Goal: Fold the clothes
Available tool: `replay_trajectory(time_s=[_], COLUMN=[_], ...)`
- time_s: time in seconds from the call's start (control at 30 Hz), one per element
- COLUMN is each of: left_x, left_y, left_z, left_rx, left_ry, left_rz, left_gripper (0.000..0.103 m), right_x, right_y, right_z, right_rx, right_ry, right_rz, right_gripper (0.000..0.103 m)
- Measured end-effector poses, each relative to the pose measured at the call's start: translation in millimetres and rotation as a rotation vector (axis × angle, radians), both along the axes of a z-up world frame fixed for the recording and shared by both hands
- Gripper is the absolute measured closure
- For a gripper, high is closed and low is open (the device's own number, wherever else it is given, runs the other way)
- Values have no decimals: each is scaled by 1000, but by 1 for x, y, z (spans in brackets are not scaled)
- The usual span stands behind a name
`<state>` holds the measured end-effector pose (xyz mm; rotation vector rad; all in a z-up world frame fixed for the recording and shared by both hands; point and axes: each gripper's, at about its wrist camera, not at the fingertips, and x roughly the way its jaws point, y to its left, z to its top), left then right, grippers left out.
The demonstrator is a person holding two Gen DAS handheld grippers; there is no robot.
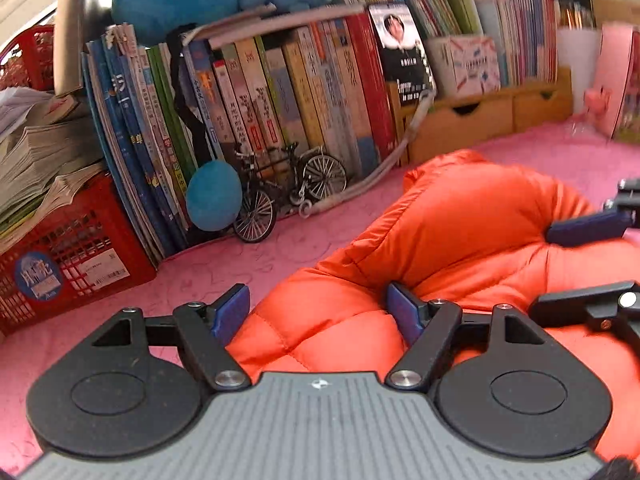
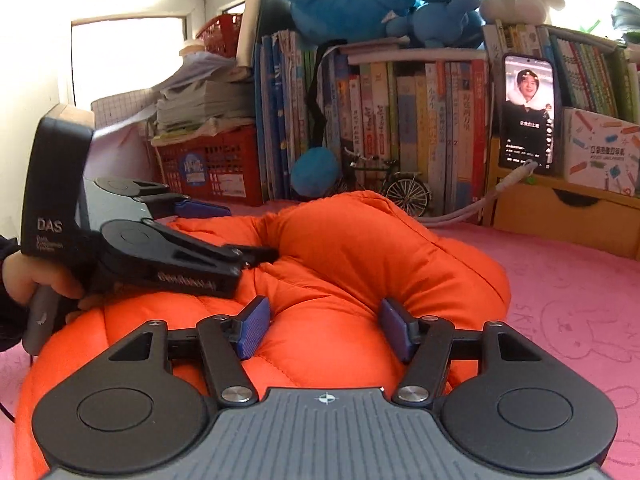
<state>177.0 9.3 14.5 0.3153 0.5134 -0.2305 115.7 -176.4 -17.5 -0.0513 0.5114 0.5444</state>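
Note:
A puffy orange quilted jacket (image 1: 460, 220) lies bunched on the pink tablecloth (image 1: 200, 276); it fills the middle of the right wrist view too (image 2: 360, 248). My left gripper (image 1: 318, 312) stands open over the jacket's near left edge, with padded fabric between its blue pads (image 1: 230, 312) and no pinch visible. From the right wrist view, the left gripper (image 2: 232, 232) reaches in from the left, held by a hand (image 2: 36, 280). My right gripper (image 2: 324, 324) is open astride a rolled bulge of the jacket. Its blue finger (image 1: 584, 228) shows at the right edge of the left wrist view.
Along the back stand a row of books (image 1: 280, 92), a red crate (image 1: 68, 256) under stacked paper, a model bicycle (image 1: 288, 188), wooden drawers (image 2: 560, 216), and a propped phone (image 2: 528, 112) with a cable. Blue plush toys (image 2: 380, 0) sit on top.

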Motion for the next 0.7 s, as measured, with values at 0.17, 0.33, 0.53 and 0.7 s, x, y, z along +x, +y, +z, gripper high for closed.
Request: replay_trajectory(time_s=[0.17,0.33,0.53,0.7], left_x=[17,13,3,-22], left_y=[4,-5,4,21], left_z=[-7,-21,-10,17], left_rx=[-23,2,-42,-113], left_ry=[92,46,16,-39], left_rz=[-2,40,30,-4], left_gripper=[27,27,28,24], right_x=[7,15,6,-11], right_y=[5,11,6,-21], right_z=[-5,-11,-10,-1], right_rx=[-24,-45,-30,113], right_ry=[19,40,-1,-22], right_rz=[11,31,51,35], right_gripper=[42,40,39,17])
